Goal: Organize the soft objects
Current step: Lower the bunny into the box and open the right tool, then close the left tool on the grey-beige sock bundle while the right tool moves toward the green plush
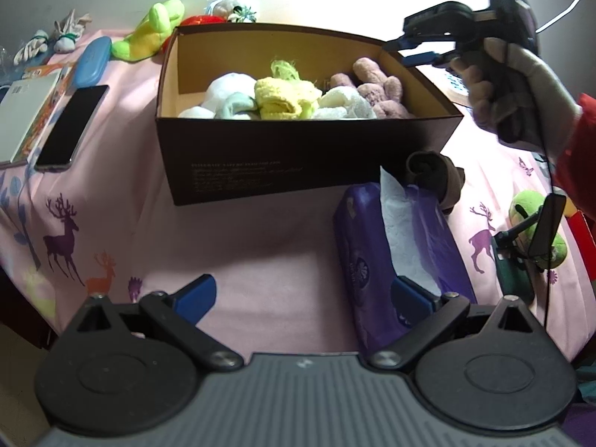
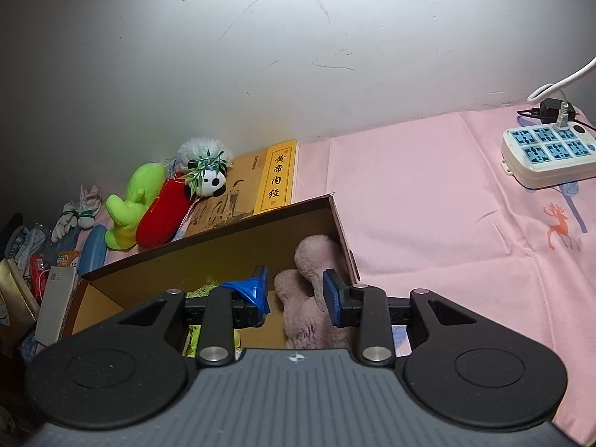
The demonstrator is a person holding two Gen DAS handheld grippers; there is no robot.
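Hovering over box (image 2: 208,260) — right claw (image 2: 296,294) parted, empty.

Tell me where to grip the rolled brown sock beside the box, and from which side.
Grip the brown sock across its rolled top, coming down from above with the fingers spanning the roll. It is wedged between the box wall and the purple tissue pack, so side approaches look blocked. The open left hand-held gripper seems nearest.

My left claw (image 1: 303,296) sits low, fingers spread wide; my right claw (image 2: 294,290), gripped in my gloved hand (image 1: 510,97), gapes empty.
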